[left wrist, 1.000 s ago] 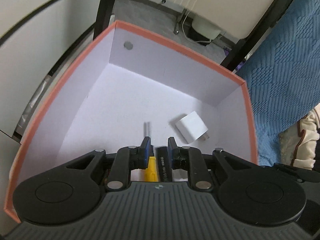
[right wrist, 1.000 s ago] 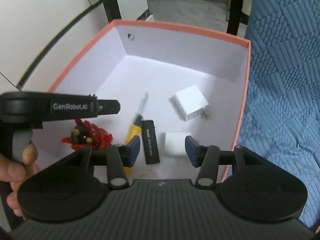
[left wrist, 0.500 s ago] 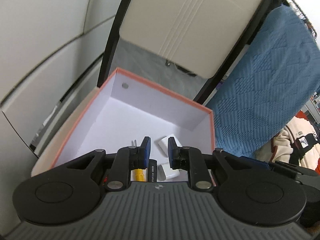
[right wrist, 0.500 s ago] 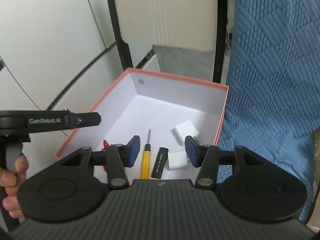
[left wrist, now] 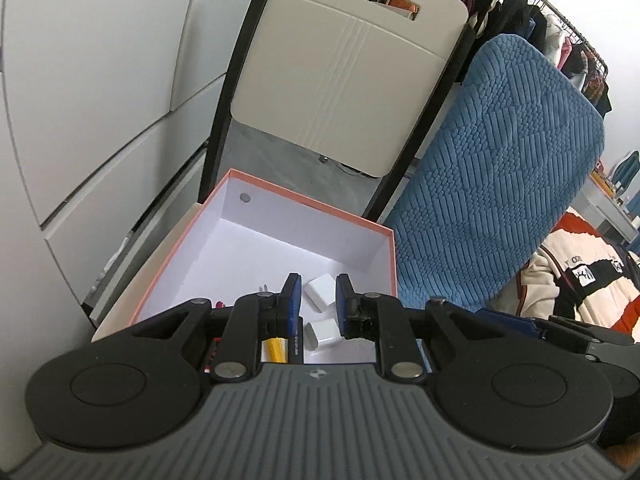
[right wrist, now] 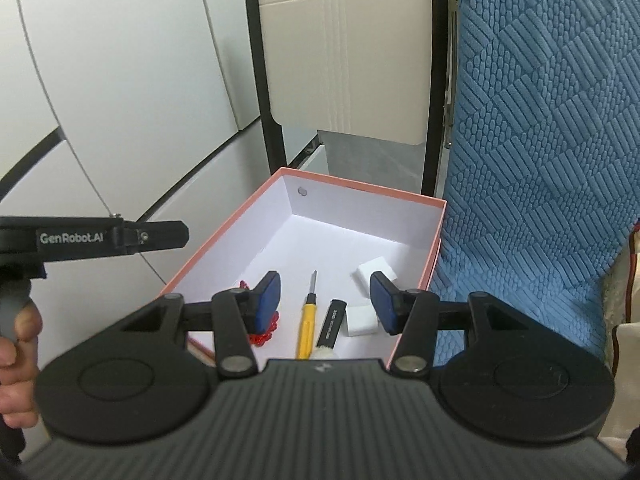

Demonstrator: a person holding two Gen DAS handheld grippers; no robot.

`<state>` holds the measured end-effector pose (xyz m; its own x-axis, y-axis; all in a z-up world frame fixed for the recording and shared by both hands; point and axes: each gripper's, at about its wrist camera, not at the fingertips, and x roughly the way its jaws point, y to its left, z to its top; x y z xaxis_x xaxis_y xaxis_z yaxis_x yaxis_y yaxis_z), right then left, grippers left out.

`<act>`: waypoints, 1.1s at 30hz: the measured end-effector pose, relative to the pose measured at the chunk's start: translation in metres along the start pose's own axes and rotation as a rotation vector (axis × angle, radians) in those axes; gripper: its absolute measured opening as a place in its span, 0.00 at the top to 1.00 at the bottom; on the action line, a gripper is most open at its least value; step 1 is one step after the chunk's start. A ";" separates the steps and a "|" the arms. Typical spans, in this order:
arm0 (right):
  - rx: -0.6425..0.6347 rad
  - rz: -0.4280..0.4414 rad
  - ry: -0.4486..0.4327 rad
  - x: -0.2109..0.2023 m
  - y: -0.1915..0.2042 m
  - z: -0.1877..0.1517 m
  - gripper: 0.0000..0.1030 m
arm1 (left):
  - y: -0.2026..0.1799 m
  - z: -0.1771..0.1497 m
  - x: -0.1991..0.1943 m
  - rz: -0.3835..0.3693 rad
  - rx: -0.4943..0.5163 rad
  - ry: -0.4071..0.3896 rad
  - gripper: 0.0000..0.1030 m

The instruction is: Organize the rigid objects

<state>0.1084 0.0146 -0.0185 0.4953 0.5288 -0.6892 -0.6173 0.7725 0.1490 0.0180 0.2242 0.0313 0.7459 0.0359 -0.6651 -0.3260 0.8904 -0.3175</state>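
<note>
White cabinet panels (right wrist: pixel 120 80) and a blue quilted chair back (right wrist: pixel 540 120) frame the scene. Hovering above the orange-rimmed box (right wrist: pixel 436 240), the right gripper (right wrist: pixel 324 300) stands parted and empty. The left gripper (left wrist: pixel 316 300) is nearly closed, gripping nothing. Inside the box lie a yellow screwdriver (right wrist: pixel 308 328), a black stick (right wrist: pixel 330 322), two white adapters (right wrist: pixel 362 320) and a red toy (right wrist: pixel 264 334).

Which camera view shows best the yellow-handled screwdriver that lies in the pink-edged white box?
The right wrist view: the yellow-handled screwdriver shows there almost whole, from metal tip to handle, lying on the floor of the pink-edged white box. In the left wrist view only a short yellow piece and the tip show behind the left gripper.
</note>
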 end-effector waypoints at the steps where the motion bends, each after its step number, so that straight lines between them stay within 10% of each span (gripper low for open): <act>1: -0.004 -0.004 -0.005 -0.004 0.002 -0.003 0.49 | -0.002 -0.003 -0.005 0.005 0.007 -0.004 0.80; 33: -0.024 -0.069 -0.017 -0.048 0.005 -0.059 0.49 | 0.007 -0.065 -0.037 0.046 0.030 0.034 0.72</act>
<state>0.0455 -0.0282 -0.0263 0.5477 0.4804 -0.6851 -0.5956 0.7989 0.0841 -0.0495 0.1994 0.0095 0.7102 0.0620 -0.7013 -0.3415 0.9014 -0.2661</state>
